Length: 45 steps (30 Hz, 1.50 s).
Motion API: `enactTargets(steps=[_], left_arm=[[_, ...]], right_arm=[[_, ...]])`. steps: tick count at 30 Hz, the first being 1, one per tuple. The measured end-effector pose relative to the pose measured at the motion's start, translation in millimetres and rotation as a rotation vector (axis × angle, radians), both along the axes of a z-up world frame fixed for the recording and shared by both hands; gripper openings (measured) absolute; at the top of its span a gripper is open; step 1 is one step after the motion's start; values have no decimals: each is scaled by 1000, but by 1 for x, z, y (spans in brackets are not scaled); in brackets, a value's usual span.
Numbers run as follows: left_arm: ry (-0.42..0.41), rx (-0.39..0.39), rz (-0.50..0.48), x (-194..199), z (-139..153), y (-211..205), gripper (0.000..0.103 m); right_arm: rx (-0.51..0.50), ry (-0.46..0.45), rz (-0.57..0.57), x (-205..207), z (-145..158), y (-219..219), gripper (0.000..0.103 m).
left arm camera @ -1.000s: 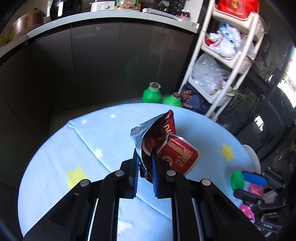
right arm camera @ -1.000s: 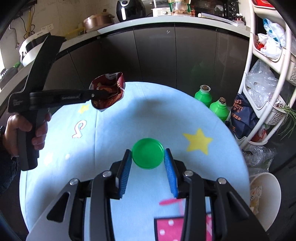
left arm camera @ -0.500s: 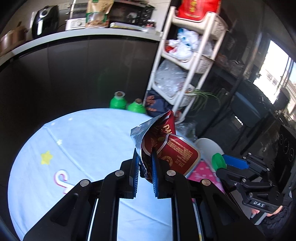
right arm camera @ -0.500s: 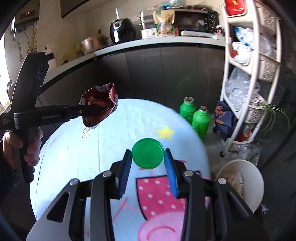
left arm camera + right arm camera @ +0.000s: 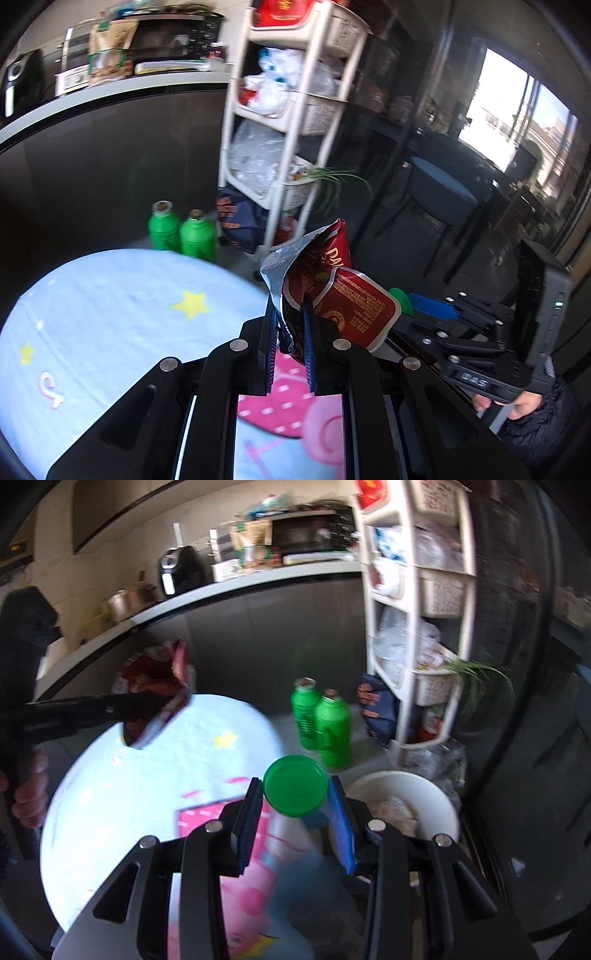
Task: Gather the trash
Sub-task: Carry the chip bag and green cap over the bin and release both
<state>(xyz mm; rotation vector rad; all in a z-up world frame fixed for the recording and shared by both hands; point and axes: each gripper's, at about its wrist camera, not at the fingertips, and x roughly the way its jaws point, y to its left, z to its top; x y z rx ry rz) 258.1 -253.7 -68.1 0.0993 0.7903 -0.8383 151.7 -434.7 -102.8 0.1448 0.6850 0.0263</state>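
- Red snack bag (image 5: 332, 295), crumpled and torn open, is pinched between the narrow jaws of my left gripper (image 5: 290, 332), held in the air over the round blue tablecloth (image 5: 110, 314).
- Green lid (image 5: 294, 786) sits clamped edge to edge in my right gripper (image 5: 295, 805), near the table's right edge.
- White bin (image 5: 436, 801) stands on the floor just right of the lid, two green bottles (image 5: 321, 723) beyond it.

Matte black two-finger left gripper (image 5: 290, 338) and right gripper (image 5: 295, 814): blue ribbed pads (image 5: 338, 825), silver round screws (image 5: 239, 345), white "DAS" lettering, small green light, dark puffy sleeve (image 5: 535, 430).
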Motion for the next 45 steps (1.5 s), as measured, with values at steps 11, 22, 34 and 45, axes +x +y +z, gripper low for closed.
enactTargets(steps=[11, 22, 34, 45], left_arm=[[72, 59, -90, 2, -40, -95, 12], [114, 128, -109, 22, -77, -146, 12], [133, 196, -107, 31, -106, -173, 12], [88, 224, -94, 28, -112, -195, 34]], right_arm=[[37, 107, -153, -10, -70, -86, 37], [74, 174, -179, 26, -127, -114, 38], [51, 191, -144, 24, -144, -113, 70], [72, 204, -138, 18, -145, -117, 73]])
